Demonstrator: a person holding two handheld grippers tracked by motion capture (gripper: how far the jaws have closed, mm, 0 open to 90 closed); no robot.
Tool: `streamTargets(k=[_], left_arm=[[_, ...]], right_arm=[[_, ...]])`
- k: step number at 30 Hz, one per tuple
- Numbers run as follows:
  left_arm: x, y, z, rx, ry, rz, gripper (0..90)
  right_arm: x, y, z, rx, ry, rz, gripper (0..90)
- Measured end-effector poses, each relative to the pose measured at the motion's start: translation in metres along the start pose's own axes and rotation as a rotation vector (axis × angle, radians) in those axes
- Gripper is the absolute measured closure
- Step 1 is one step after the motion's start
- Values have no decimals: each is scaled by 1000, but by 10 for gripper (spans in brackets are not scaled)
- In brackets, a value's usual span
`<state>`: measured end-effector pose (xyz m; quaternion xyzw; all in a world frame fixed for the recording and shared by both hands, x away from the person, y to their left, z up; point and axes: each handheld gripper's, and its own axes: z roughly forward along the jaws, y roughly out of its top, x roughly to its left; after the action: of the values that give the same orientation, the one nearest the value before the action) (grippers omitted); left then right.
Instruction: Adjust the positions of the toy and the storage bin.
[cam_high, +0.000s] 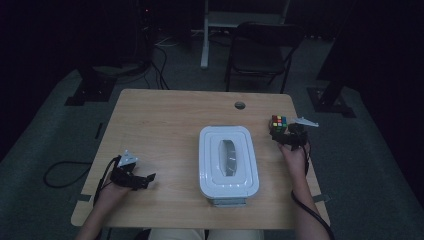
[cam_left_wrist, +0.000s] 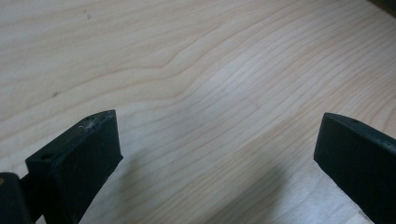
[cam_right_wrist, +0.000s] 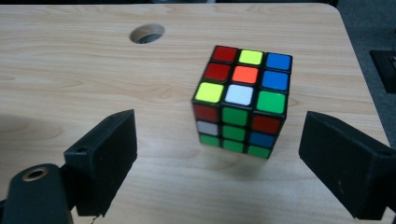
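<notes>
A scrambled colour cube (cam_high: 279, 122) (cam_right_wrist: 241, 106) stands on the wooden table (cam_high: 165, 125) near its right edge. My right gripper (cam_high: 287, 137) (cam_right_wrist: 219, 163) is just short of the cube, open, its jaws wide apart with the cube ahead of the gap and untouched. A white lidded box (cam_high: 228, 161) with a clear oval window sits in the middle of the table. My left gripper (cam_high: 148, 179) (cam_left_wrist: 217, 154) rests low at the front left, open over bare wood (cam_left_wrist: 201, 93), holding nothing.
A round cable hole (cam_high: 240, 105) (cam_right_wrist: 147, 33) lies at the far side of the table, beyond the cube. A dark folding chair (cam_high: 260, 52) and a stand base (cam_high: 90, 87) are on the floor behind. A cable loop (cam_high: 62, 175) lies left of the table.
</notes>
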<state>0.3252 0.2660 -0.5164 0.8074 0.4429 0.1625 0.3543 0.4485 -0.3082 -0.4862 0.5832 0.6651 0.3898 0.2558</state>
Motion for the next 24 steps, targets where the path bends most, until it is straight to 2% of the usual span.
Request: streamTargets(k=[3, 7, 10, 13, 18, 24], left_arm=[[2, -2, 0, 11, -6, -11, 14], [4, -6, 2, 37, 15, 4, 13], [5, -5, 2, 40, 25, -5, 13], [3, -6, 4, 46, 64, 29, 13], [2, -7, 4, 44, 68, 24, 13], [2, -7, 3, 44, 63, 26, 13]], right_arm=[[-3, 4, 7, 9, -24, -2, 115], [-9, 8, 13, 12, -34, 15, 115], [-9, 11, 18, 22, -39, 13, 115], [-10, 14, 23, 25, -44, 22, 115], [-9, 14, 39, 65, -59, 14, 120], [-10, 16, 45, 73, -75, 29, 156]])
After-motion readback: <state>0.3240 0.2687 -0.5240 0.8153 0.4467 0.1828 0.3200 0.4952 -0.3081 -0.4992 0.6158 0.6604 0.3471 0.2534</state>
